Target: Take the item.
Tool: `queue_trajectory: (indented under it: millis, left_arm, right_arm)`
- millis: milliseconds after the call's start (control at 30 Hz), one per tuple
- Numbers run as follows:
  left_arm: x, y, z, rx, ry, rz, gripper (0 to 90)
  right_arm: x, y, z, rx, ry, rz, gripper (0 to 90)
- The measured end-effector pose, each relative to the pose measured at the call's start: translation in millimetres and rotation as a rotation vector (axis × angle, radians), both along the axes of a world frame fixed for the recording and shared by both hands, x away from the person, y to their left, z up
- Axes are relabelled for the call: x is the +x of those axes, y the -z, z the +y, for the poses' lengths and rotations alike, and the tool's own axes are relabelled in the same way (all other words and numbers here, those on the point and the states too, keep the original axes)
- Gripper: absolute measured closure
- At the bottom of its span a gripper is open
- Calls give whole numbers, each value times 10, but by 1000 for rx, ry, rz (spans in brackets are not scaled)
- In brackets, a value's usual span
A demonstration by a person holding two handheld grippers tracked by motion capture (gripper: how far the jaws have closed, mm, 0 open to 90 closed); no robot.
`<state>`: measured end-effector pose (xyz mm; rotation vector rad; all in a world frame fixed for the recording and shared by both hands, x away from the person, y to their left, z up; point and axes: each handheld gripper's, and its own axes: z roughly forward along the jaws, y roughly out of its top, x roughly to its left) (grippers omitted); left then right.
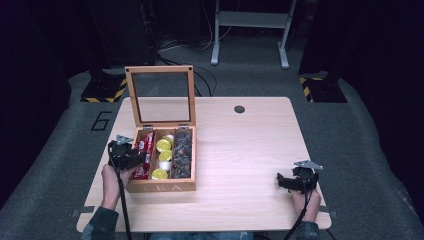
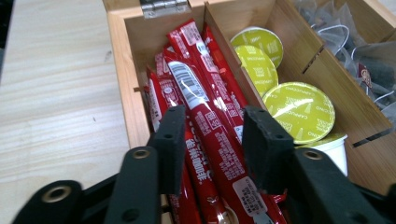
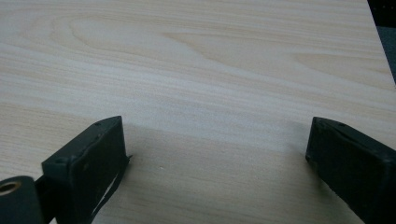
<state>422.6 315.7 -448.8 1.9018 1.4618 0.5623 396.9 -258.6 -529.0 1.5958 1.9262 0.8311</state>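
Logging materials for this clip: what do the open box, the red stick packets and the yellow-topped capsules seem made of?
Open box marked TEA: light wood, matte, with visible grain; metal hinge; the lid's pane looks like glass or clear plastic. Long red stick packets: glossy plastic film, going by sharp highlights and creases. Round yellow-topped capsules: shiny printed foil-like lids on white cups, probably plastic.

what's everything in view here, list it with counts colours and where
wooden tea box: one, light brown, left part of the table, glass-paned lid upright
red stick sachets: several, red, left compartment
capsules: at least four, yellow-green tops, middle compartment
tea bags: a heap, dark, right compartment
table: one, pale wood, with a dark round hole near the far edge
left gripper: black, over the left compartment, one sachet between its jaws, contact unclear
right gripper: black, open, on bare table at right
hands: two, at the near edge
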Motion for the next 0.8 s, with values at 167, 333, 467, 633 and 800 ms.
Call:
queue_trajectory:
  millis: [167,333,467,633,800]
  left_arm:
    - [8,15,-11,5,-2,14,674]
    - [14,20,16,0,2,41,694]
    - [25,25,25,-2,6,49,706]
    - [20,29,4,5,0,55,736]
    - [27,29,-7,15,1,58,740]
  right_arm:
    - [0,0,1,1,2,-1,45]
    - [-1,0,0,0,2,0,45]
    - [0,0,1,1,2,-1,45]
    - [0,0,1,1,2,-1,45]
    - [-1,0,2,1,2,-1,46]
